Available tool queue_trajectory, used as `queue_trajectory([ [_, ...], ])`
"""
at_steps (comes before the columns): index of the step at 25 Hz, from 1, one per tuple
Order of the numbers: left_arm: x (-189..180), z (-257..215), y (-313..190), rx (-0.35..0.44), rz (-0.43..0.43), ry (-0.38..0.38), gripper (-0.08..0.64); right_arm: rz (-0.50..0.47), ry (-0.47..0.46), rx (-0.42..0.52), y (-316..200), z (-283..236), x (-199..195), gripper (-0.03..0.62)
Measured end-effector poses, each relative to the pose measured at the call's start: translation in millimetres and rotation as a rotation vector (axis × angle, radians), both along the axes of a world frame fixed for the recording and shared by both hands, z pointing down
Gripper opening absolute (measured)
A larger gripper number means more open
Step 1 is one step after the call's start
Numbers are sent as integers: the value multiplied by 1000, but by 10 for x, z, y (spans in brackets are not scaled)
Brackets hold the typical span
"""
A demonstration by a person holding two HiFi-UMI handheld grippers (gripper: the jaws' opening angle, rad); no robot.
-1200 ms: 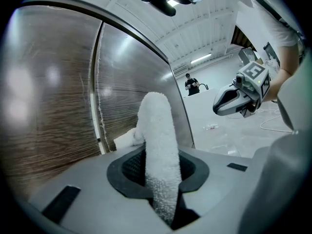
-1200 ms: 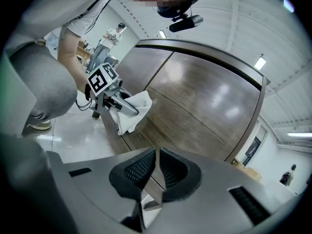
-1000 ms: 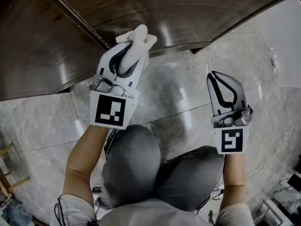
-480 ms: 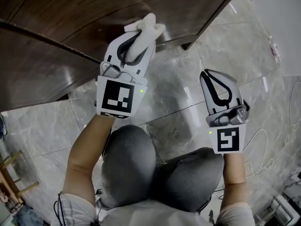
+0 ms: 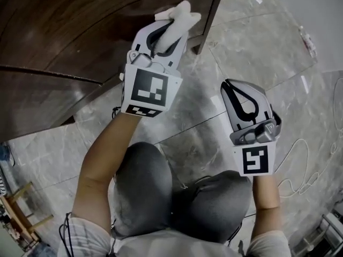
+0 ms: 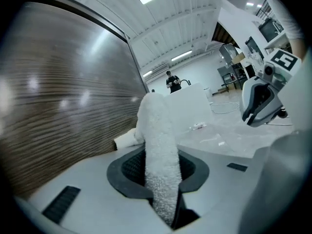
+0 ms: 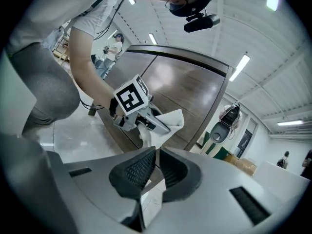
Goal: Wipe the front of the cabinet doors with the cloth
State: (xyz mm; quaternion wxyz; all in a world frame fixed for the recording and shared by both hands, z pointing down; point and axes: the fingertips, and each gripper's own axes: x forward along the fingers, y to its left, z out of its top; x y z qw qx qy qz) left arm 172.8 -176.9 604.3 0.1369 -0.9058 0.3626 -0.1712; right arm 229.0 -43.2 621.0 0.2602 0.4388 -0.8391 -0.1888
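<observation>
A white fluffy cloth (image 5: 179,16) sticks out of my left gripper (image 5: 170,32), which is shut on it. The cloth's tip lies against the lower right corner of the dark wooden cabinet door (image 5: 80,31). In the left gripper view the cloth (image 6: 158,150) runs up between the jaws beside the wood-grain door (image 6: 53,96). My right gripper (image 5: 242,101) hangs over the marble floor to the right, shut with nothing in it. In the right gripper view the left gripper (image 7: 146,118) and cloth (image 7: 170,123) show against the cabinet (image 7: 185,94).
Grey marble floor tiles (image 5: 257,47) spread under and right of the cabinet. A white cable (image 5: 305,165) loops on the floor at right. The person's knees (image 5: 177,197) fill the lower middle. Wooden furniture legs (image 5: 19,213) stand at lower left.
My left gripper has moved right and slightly up along the door with the cloth, reaching the door's right edge. The right gripper shifted a little left and down.
</observation>
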Motion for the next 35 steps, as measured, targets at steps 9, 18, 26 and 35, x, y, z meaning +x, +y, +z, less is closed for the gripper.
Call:
queue_trajectory([
  [9, 547, 66, -151, -82, 2, 33, 104, 68, -27, -21, 100, 121, 468, 51],
  [18, 789, 56, -190, -140, 33, 93, 104, 91, -17, -10, 173, 62, 527, 51],
  [26, 650, -252, 211, -46, 178, 112, 104, 98, -6, -23, -3, 77, 115, 51],
  [35, -39, -635, 447, -1, 284, 165, 104, 60, 23, -3, -234, -121, -599, 51],
])
